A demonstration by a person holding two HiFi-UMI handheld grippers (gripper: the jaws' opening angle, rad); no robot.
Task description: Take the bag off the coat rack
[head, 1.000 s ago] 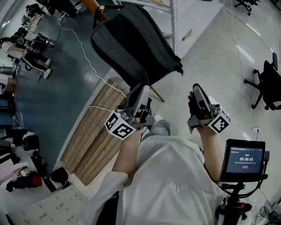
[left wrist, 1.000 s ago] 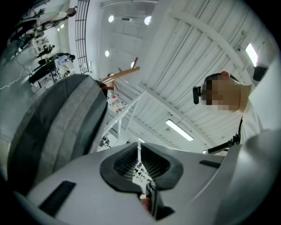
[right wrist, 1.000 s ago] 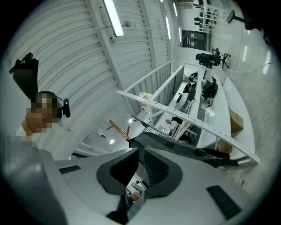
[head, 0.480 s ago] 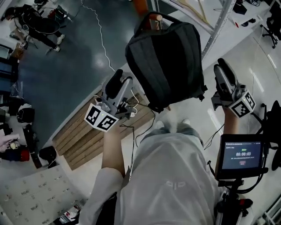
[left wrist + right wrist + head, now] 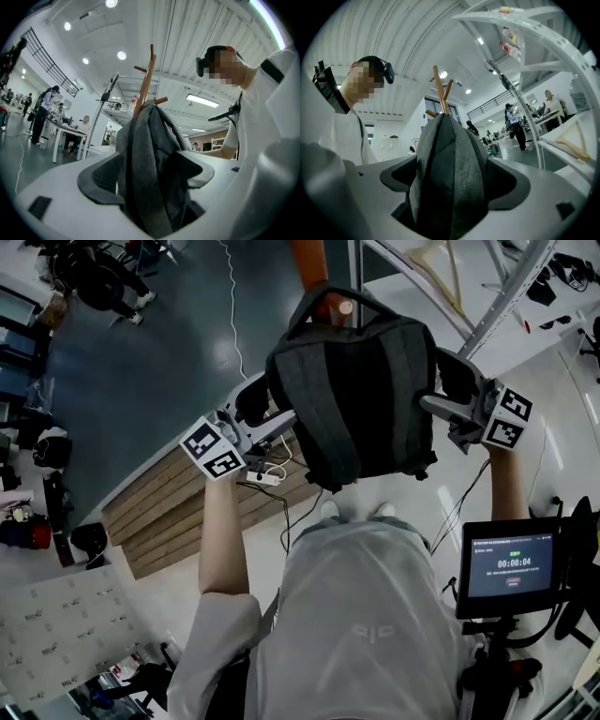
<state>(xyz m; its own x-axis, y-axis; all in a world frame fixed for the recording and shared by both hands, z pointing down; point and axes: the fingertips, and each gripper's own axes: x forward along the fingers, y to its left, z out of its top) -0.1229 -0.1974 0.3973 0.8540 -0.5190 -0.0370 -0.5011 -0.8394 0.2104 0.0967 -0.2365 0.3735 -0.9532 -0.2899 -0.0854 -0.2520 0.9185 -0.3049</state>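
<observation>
The bag [image 5: 352,395] hangs on the coat rack [image 5: 309,259] with the left claw [image 5: 265,413] and right claw [image 5: 442,390], just opened wide, straddling its sides unclamped; a shallow pinch may slip, or its loop [image 5: 314,294], seemingly over a peg [image 5: 345,307], could snag.

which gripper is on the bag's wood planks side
The left gripper, nearest the wooden planks; the right gripper is across the bag. Both grippers' jaws have just been opening, bag between them.
</observation>
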